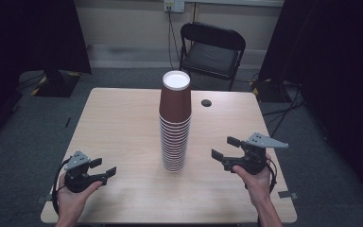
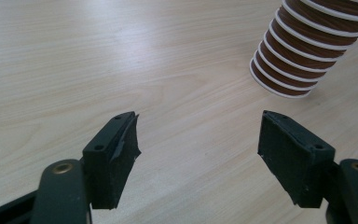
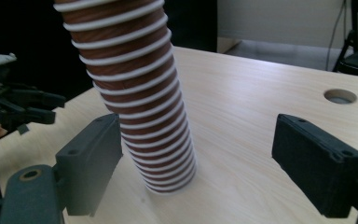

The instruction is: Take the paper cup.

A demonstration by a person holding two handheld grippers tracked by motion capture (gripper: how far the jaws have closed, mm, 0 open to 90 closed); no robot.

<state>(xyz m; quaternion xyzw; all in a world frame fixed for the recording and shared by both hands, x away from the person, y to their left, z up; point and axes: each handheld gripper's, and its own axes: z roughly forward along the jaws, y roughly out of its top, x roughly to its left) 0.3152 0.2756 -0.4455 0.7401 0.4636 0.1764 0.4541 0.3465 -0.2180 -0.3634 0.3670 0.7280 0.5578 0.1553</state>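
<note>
Two claws stand ready, and neither has taken hold of anything. Left claw [image 1: 103, 169] has its jaws spread apart over bare wood, low and to the left of the cup stack [image 1: 175, 124]; in the left gripper view the stack's lowest rims [image 2: 286, 70] sit ahead and off to one side of the jaws, well apart from them. Right claw [image 1: 226, 147] is likewise spread wide, held to the right of the stack and nearer to it; in the right gripper view the stack [image 3: 135, 98] rises just past its near jaw, partly within the line of the opening, with no pad touching it.

Outward from the claws, the stack of brown paper cups stands upside down in the middle of the desk [image 1: 123, 123], white rims ringing it from the base up and the uppermost cup's white bottom facing the ceiling. It leans very slightly but looks settled. Behind the stack and to its right is a round cable hole [image 1: 206, 102] in the desk, and farther behind stands a black folding chair [image 1: 211, 52].

Judging from this, the work on the stack has not begun: no cup is lifted off or set aside anywhere around it. Everything is left to do, starting with closing in on the stack.
</note>
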